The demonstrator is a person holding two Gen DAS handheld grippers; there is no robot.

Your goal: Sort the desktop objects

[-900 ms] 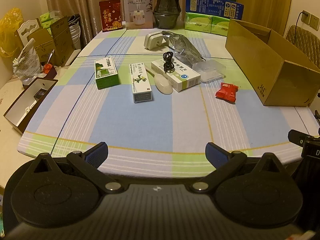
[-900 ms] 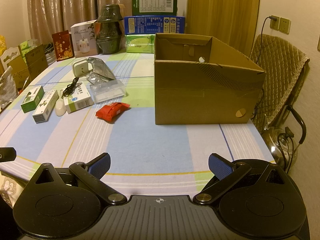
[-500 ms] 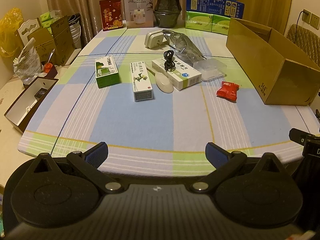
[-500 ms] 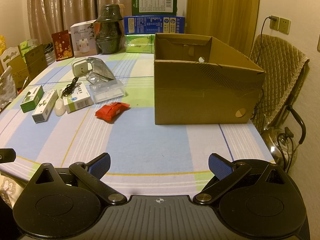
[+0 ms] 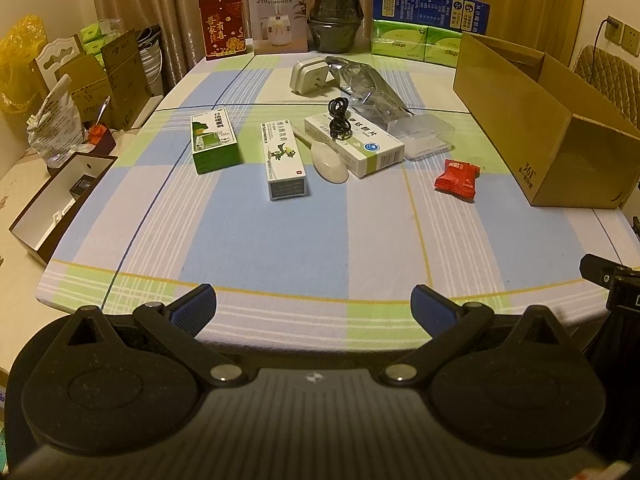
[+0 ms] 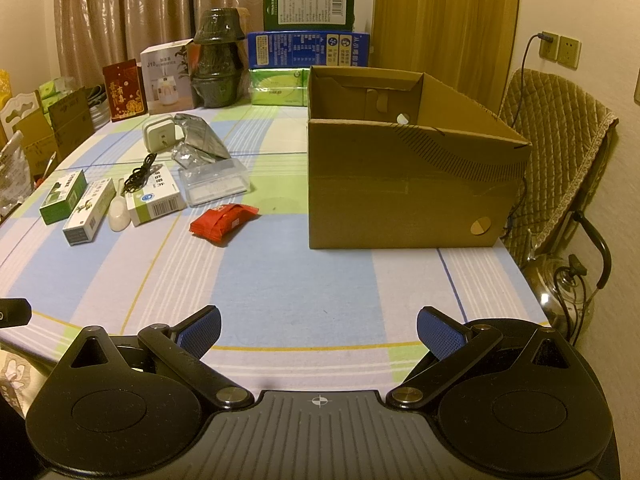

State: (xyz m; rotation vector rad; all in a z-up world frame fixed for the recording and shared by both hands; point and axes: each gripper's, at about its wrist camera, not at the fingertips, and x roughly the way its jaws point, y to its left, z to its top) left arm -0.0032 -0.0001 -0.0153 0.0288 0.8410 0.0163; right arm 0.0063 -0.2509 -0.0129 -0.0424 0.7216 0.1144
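Observation:
Small items lie mid-table: a green box [image 5: 214,140], a white and green tube box [image 5: 285,160], a white spoon [image 5: 329,158], a larger medicine box [image 5: 360,142] with a coiled black cable [image 5: 339,118] on it, a clear plastic case [image 5: 426,136], a red snack packet [image 5: 457,179], a white charger [image 5: 310,77] and a silver foil bag [image 5: 366,82]. An open cardboard box [image 6: 404,184] stands to the right. My left gripper [image 5: 314,306] is open over the table's near edge, nothing between its fingers. My right gripper [image 6: 318,330] is open too, well short of the red packet [image 6: 224,220].
Boxes, a dark stacked pot [image 5: 337,8] and tissue packs [image 5: 412,42] line the table's [image 5: 260,248] far edge. An open brown box [image 5: 60,204] and cartons sit off the left side. A padded chair [image 6: 560,152] and a kettle [image 6: 564,284] are at the right.
The left wrist view has crept slightly forward over the table. The right wrist view is almost the same. Both grippers stay wide open.

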